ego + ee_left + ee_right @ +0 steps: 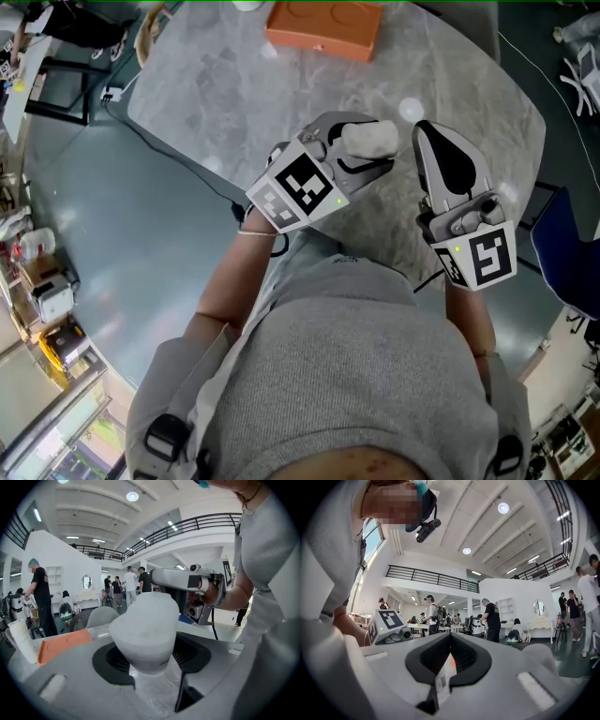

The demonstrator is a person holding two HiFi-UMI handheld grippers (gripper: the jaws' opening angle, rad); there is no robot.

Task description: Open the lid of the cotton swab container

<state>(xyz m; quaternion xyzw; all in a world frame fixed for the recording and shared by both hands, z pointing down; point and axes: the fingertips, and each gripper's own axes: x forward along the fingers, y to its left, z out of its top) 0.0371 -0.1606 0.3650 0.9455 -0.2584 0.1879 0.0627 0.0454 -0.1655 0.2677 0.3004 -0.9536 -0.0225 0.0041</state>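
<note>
While left gripper (378, 143) clamps it — frosted, rounded container (145, 625).

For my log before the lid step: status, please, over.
Left gripper jaws clamped on cotton swab container, held above table. Right gripper jaws shut on thin barcode label, apart from it. Nothing in the way.

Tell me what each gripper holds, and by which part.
Left gripper clamps the cotton swab container across its sides, near its narrower end. Right gripper is shut on a thin barcoded label, pinched along its edge.

Swab container (371, 136) between left tongs (366, 147), above table (234, 89)
</note>
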